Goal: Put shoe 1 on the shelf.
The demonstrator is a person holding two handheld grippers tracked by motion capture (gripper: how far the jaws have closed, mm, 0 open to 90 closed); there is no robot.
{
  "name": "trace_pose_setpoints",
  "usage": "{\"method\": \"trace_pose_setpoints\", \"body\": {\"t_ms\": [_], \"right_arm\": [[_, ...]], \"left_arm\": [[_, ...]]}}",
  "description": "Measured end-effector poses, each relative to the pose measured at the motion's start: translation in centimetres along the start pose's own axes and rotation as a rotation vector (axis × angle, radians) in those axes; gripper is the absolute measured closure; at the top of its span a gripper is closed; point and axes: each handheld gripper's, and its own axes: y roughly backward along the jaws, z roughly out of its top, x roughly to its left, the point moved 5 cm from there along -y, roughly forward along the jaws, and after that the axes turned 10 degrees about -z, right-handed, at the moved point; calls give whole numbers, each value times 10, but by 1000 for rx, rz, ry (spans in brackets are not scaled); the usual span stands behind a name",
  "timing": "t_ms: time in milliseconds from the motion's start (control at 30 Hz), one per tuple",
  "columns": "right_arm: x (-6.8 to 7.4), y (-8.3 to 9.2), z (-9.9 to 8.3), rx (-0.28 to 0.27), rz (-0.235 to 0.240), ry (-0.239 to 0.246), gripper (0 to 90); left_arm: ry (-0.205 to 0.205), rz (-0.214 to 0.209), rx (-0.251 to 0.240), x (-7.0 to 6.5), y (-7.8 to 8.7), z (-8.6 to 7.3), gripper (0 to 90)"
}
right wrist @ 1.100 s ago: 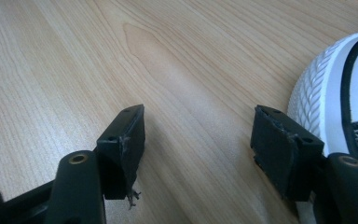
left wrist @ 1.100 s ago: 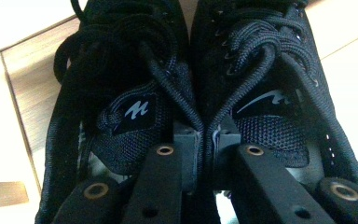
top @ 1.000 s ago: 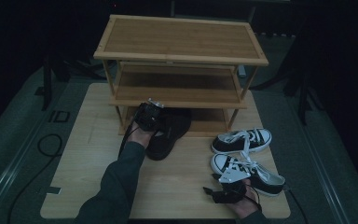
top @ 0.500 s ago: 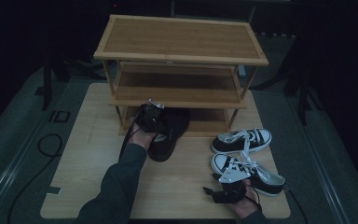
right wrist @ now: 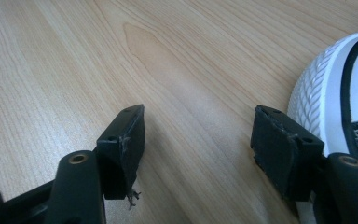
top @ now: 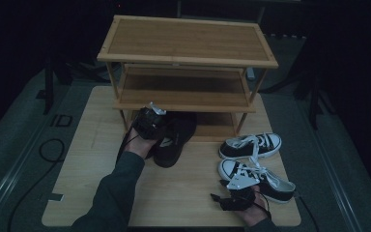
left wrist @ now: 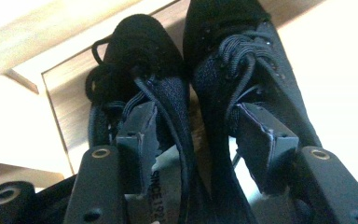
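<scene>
Your shoe rack (top: 187,58) stands at the table's (top: 82,193) far side, and the black shoes (top: 174,137) lie with toes under its bottom shelf, heels sticking out. Your left gripper (left wrist: 193,140) has just been opening; its jaws are spread, one in each shoe's mouth, pressing nothing. The black-and-white sneakers (top: 251,159) wait unshelved beside your right gripper (right wrist: 198,140), jaws spread and empty. An insole label reads "SINCE 19", the rest hidden.
</scene>
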Motion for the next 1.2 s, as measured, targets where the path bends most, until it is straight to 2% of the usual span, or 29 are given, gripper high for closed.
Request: {"method": "trace_pose_setpoints", "body": {"t_ms": [200,300,433,600,633,700,867,967,1200], "right_arm": [[0,0,0,0,0,0,349],[0,0,0,0,0,0,349],[0,0,0,0,0,0,349],[0,0,0,0,0,0,349],[0,0,0,0,0,0,348],[0,0,0,0,0,0,349],[0,0,0,0,0,0,348],[0,0,0,0,0,0,349],[0,0,0,-1,-1,1,349]], "left_arm": [[-12,-42,-4,-1,10,-4,494],[-23,-76,-5,-1,13,-7,501],[-17,-104,-17,0,17,-10,501],[-15,-121,-20,0,21,-13,496],[-14,-133,-33,-1,24,-15,496],[-18,-129,-34,-1,28,-16,513],[-24,-147,-41,-3,36,-20,556],[-16,-180,-49,-6,40,-23,564],[-29,-217,-49,-11,47,-32,597]]}}
